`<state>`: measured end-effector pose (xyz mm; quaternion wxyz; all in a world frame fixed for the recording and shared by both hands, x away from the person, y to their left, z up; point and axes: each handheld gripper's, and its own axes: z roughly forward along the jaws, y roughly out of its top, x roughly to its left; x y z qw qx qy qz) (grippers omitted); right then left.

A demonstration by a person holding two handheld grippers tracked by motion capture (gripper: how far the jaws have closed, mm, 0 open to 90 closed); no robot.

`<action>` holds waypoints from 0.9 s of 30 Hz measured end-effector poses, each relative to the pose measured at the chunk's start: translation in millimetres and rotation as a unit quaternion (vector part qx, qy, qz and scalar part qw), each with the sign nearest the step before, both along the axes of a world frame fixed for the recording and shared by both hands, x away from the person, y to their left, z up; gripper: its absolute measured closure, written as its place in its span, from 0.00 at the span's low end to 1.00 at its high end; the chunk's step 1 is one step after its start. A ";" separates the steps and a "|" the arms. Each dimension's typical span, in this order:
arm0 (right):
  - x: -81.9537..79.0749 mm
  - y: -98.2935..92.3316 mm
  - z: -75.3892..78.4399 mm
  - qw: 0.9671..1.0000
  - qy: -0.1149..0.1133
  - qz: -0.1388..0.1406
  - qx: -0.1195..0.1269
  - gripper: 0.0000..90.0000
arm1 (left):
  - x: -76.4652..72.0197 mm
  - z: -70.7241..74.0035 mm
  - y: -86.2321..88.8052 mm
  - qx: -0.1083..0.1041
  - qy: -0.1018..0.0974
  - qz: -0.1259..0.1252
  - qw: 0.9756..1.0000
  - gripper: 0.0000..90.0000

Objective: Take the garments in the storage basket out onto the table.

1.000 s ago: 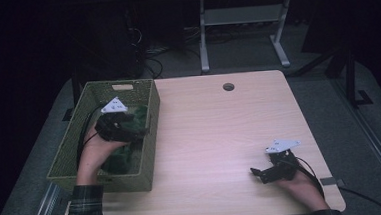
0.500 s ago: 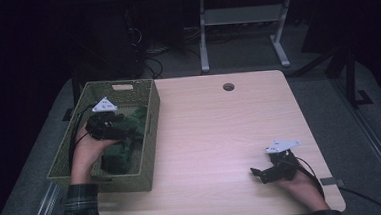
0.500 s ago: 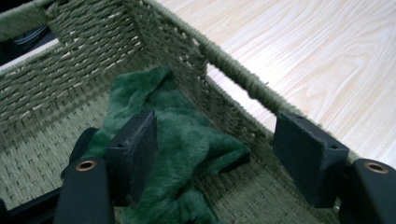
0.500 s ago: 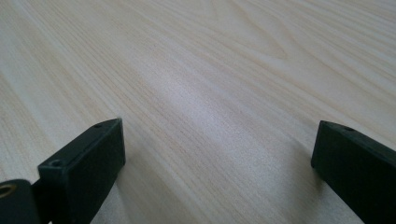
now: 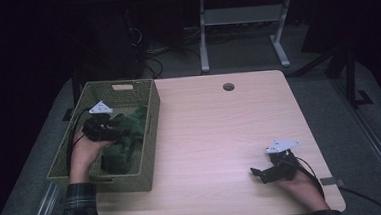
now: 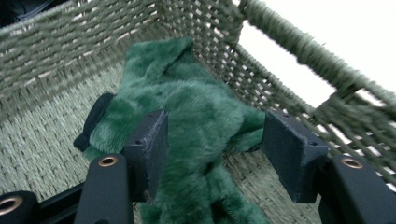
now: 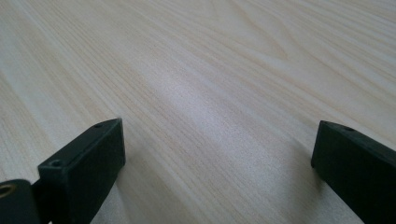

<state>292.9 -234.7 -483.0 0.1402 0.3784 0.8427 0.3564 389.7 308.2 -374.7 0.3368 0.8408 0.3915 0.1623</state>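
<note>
At frame left, my left gripper [image 6: 212, 158] sits inside the woven basket [image 5: 150, 140], its jaws just closing around the green plush cloth [image 6: 196, 116], not yet clamped. I should gather a thick fold centrally before lifting. My right gripper [image 5: 262, 173], jaws open and empty, rests on the surface [image 5: 220, 135].

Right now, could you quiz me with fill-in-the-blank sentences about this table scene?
1. The green furry cloth lies inside the woven ____.
2. The left tongs reach around the cloth, which is coloured ____.
3. The right tongs rest on the wooden ____, jaws wide apart with nothing between them.

Missing words: basket; green; table
</note>
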 end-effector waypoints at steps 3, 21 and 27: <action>0.0 0.0 0.1 1.000 0.000 0.000 0.000 0.03 | 3.4 -8.3 2.5 -0.002 0.011 0.003 1.000 0.45; 0.1 -0.1 -0.1 1.000 -0.001 0.001 0.000 0.03 | 11.6 -27.6 2.7 0.010 0.079 0.007 0.997 0.84; 0.0 0.0 0.1 1.000 0.000 0.000 0.000 0.03 | 10.3 -18.6 7.3 -0.015 0.090 0.027 0.995 0.93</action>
